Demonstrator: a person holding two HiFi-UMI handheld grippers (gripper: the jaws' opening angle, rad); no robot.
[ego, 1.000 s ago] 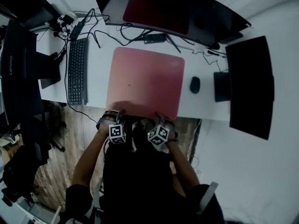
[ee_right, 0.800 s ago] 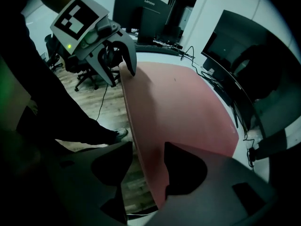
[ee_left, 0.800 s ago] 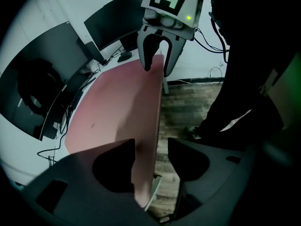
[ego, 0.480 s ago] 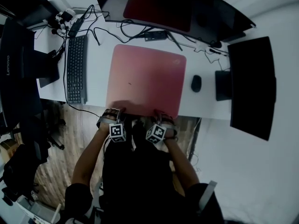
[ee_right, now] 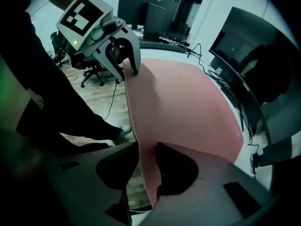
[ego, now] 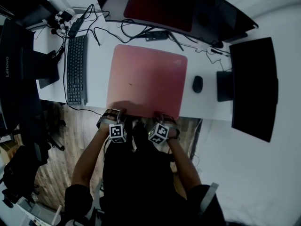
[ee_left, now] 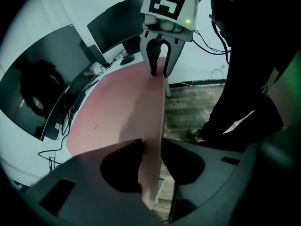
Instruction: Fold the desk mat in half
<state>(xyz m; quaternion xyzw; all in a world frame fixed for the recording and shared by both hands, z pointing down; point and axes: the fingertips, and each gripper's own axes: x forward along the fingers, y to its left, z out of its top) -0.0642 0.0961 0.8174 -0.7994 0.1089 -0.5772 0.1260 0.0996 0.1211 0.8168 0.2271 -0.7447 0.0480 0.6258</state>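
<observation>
A pink desk mat [ego: 146, 79] lies flat on the white desk [ego: 99, 60], its near edge over the desk's front edge. My left gripper [ego: 118, 115] is at that edge's left part and my right gripper [ego: 162, 118] at its right part. In the left gripper view the mat's edge [ee_left: 153, 126] runs between my left gripper's [ee_left: 151, 147] jaws, which have just been closing and press on it. In the right gripper view the mat [ee_right: 183, 98] sits the same way in my right gripper [ee_right: 147, 147], whose jaws have also just been closing. Each view shows the other gripper on the same edge.
A black keyboard [ego: 77, 69] lies left of the mat and a black mouse [ego: 196, 84] right of it. A curved monitor [ego: 188, 11] stands behind, with cables [ego: 136, 32] in front. Dark monitors [ego: 251, 86] flank the desk. Wooden floor [ego: 80, 126] lies below the front edge.
Both grippers stay at the mat's near edge. The right gripper's marker cube has rolled a little. The mat lies as before.
</observation>
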